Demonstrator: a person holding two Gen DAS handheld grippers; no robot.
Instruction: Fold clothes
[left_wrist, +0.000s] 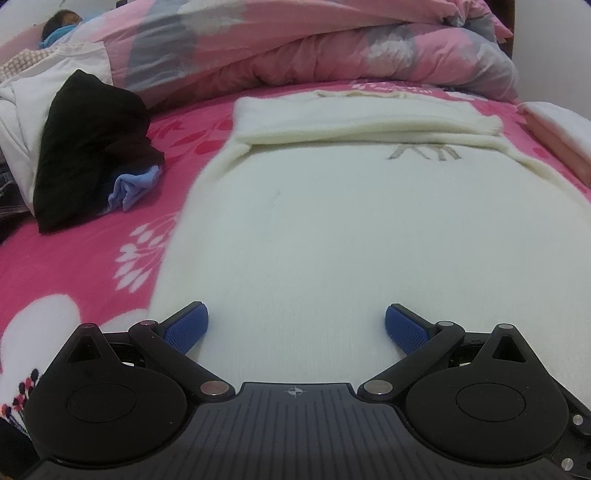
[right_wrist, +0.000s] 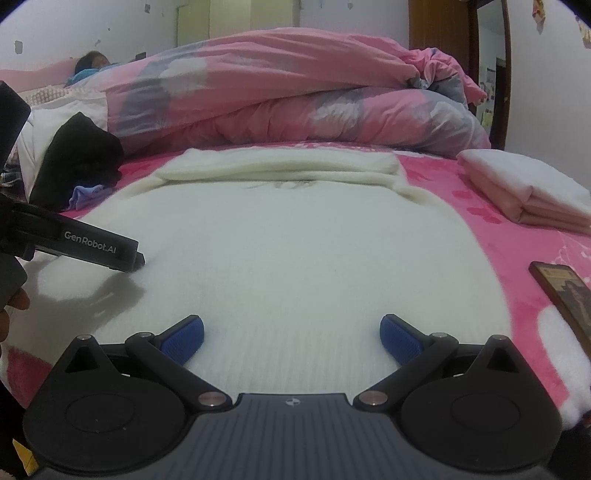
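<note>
A cream sweater (left_wrist: 332, 229) is lying spread on the pink blanket (left_wrist: 74, 266), its sleeves folded across the top. Both claws are gaping wide over its hem, gripping nothing — the left gripper (left_wrist: 295, 325) and the right gripper (right_wrist: 291, 334). Three other clothing piles are sitting around it: one black garment (left_wrist: 92, 147), one blue cloth (left_wrist: 133, 186), one folded pink stack (right_wrist: 528, 188). One dark phone (right_wrist: 565, 299) is lying at right.

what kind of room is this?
Most likely a home bedroom: a bed with a pink floral blanket, a bunched pink duvet, and a white sweater laid out for folding.
</note>
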